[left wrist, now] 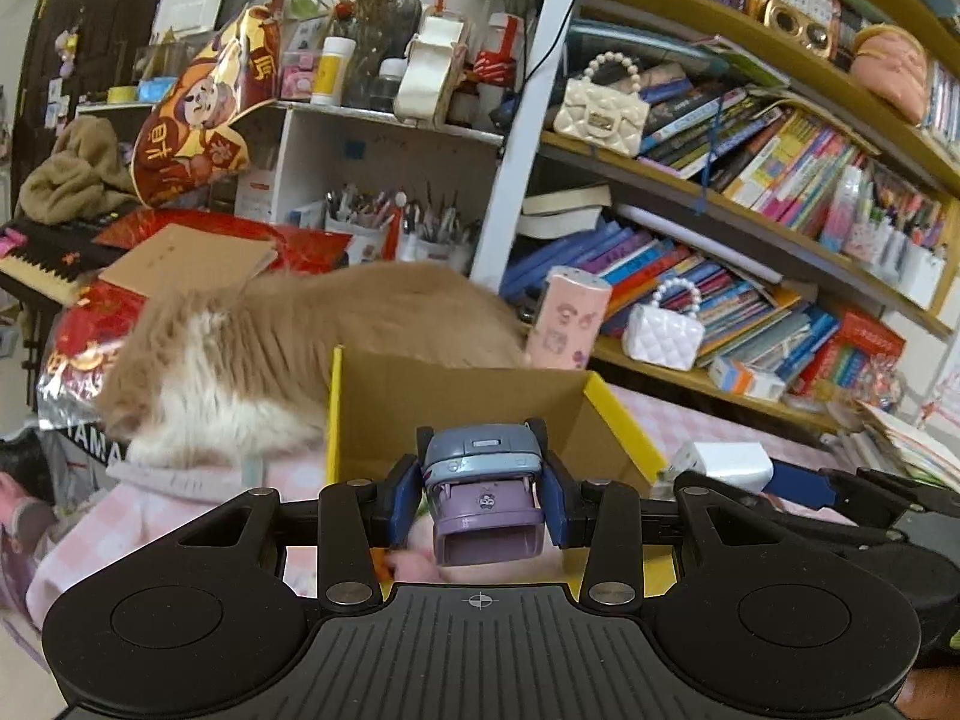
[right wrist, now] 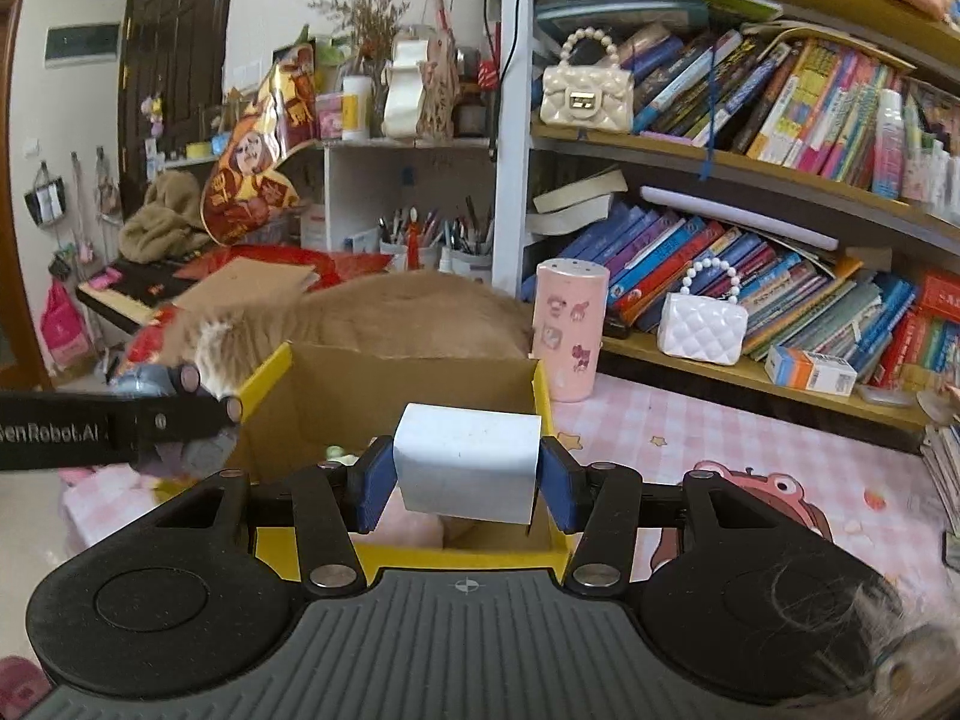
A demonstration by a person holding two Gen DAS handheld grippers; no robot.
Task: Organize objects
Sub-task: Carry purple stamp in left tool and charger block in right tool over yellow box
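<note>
My left gripper [left wrist: 483,495] is shut on a small purple and blue-grey toy [left wrist: 483,498], held above the near side of an open cardboard box with yellow edges [left wrist: 456,396]. My right gripper [right wrist: 467,474] is shut on a white rectangular block [right wrist: 468,465], also above that cardboard box [right wrist: 408,384]. In the right wrist view the left gripper [right wrist: 180,414] comes in from the left with the toy [right wrist: 174,456]. In the left wrist view the white block [left wrist: 723,462] and the right gripper's blue fingers [left wrist: 804,480] show at the right. Pink soft items lie inside the box.
A fluffy tan and white cat [left wrist: 288,336] lies right behind the box. A pink cylindrical container [right wrist: 570,330] stands to the box's right on the pink checked cloth [right wrist: 690,438]. Crowded bookshelves [right wrist: 750,210] with white quilted handbags [right wrist: 702,330] fill the right. Pen cups and clutter stand behind the cat.
</note>
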